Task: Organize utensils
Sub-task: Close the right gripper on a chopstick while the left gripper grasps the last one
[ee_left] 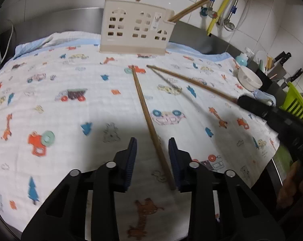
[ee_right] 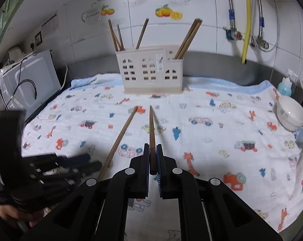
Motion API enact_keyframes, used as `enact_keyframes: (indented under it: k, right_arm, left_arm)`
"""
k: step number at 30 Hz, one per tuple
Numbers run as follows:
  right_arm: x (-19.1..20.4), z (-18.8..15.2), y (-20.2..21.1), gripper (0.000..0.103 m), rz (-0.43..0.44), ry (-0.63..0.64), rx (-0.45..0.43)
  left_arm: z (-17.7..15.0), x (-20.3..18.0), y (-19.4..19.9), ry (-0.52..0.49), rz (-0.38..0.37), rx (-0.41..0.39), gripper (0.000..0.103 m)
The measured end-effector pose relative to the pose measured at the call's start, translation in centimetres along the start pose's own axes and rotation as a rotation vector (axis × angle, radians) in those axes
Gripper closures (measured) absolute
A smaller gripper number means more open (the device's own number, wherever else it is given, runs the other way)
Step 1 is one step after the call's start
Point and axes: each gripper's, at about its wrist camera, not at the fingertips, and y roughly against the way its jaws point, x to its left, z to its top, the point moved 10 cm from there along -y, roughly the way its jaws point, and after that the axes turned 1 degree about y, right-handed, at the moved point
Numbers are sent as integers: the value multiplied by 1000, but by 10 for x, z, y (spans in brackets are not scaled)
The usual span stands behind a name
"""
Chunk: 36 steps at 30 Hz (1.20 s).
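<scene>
A cream utensil holder (ee_left: pixel 134 32) (ee_right: pixel 151 71) stands at the back of the patterned cloth with several brown chopsticks in it. My left gripper (ee_left: pixel 152 142) is open, low over the cloth, with a loose chopstick (ee_left: pixel 149 120) (ee_right: pixel 121 136) lying between its fingers. My right gripper (ee_right: pixel 152 146) is shut on a second chopstick (ee_right: pixel 151 128), held above the cloth and pointing at the holder. In the left wrist view that chopstick (ee_left: pixel 191 81) runs from the right gripper (ee_left: pixel 244 100) toward the middle.
The cloth (ee_right: pixel 221 136) covers the counter. A white bowl (ee_right: pixel 291 113) (ee_left: pixel 250 78) and a blue bottle (ee_right: pixel 284 86) stand at the right. Knives (ee_left: pixel 280 66) and a green rack (ee_left: pixel 296 102) are far right. A microwave (ee_right: pixel 31 84) stands at the left. Pipes (ee_right: pixel 246 20) run down the tiled wall.
</scene>
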Motion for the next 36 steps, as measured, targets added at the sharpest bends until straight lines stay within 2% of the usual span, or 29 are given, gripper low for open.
enact_keyframes:
  k: [2, 6, 10, 16, 23, 29, 32, 36]
  right_arm:
    - [-1, 4, 4, 96, 2, 5, -15]
    - [0, 9, 7, 96, 13, 4, -32]
    - [0, 11, 7, 96, 20, -1, -40]
    - [-1, 11, 8, 96, 24, -4, -46]
    - [1, 12, 8, 96, 28, -4, -50]
    - [3, 18, 9, 96, 30, 7, -59]
    - [3, 27, 14, 96, 31, 21, -77]
    - [2, 43, 21, 96, 42, 39, -102]
  left_arm:
    - [-3, -3, -4, -4, 8, 11, 80]
    - [-7, -10, -10, -40, 39, 23, 83]
    - [-8, -9, -12, -68, 78, 34, 93]
    - [-3, 9, -9, -71, 127, 38, 97]
    - [-6, 11, -9, 7, 67, 47, 94]
    - [-7, 6, -11, -43, 89, 44, 97]
    - [-2, 8, -9, -36, 59, 50, 97]
    - [19, 10, 11, -41, 38, -18, 98]
